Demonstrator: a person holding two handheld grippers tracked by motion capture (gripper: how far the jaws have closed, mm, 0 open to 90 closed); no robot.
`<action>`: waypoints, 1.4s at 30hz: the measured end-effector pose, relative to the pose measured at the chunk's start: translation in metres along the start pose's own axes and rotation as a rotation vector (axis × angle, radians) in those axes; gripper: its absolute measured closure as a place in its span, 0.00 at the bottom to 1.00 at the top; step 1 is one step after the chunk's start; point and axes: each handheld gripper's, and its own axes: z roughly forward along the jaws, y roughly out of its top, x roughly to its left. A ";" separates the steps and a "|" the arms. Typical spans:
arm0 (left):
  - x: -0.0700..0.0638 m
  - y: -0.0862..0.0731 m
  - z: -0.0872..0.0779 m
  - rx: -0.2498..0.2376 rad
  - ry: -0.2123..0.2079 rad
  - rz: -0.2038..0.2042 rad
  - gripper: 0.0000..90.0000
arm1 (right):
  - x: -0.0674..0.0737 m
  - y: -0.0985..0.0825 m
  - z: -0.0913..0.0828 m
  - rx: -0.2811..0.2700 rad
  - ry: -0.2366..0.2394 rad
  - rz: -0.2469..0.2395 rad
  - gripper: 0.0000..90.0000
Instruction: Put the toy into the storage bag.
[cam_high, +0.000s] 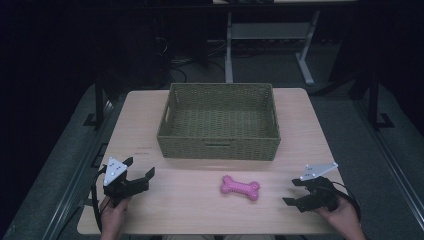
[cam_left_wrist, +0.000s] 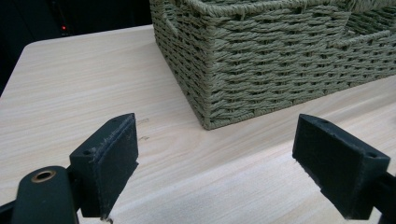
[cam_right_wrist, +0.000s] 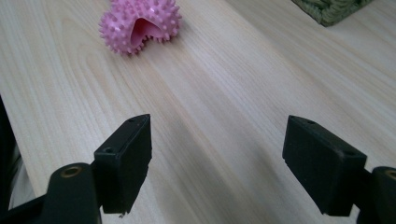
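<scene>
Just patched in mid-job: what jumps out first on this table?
A pink spiky bone-shaped toy lies on the near part of the wooden table, between the open left gripper and open right gripper. Behind it sits an empty green woven basket.

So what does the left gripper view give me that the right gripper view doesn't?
Left gripper view alone: the woven basket close up, its corner and side wall with a handle cut-out, and the table's far edge against the dark room. Right gripper view alone: the pink spiky bone toy lying on the table ahead, and just a corner of that basket. Both share the light wooden table and a pair of black jaws spread wide apart with nothing between them.
</scene>
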 end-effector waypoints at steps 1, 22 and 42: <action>0.000 0.000 0.001 -0.001 -0.002 0.001 0.15 | 0.000 0.002 0.000 0.005 0.001 -0.004 0.26; 0.001 0.000 -0.001 -0.007 0.005 -0.009 0.15 | 0.010 0.055 0.015 0.088 0.098 -0.117 0.24; 0.003 0.000 -0.001 -0.008 0.007 -0.014 0.15 | 0.030 0.111 0.049 0.167 0.191 -0.266 0.26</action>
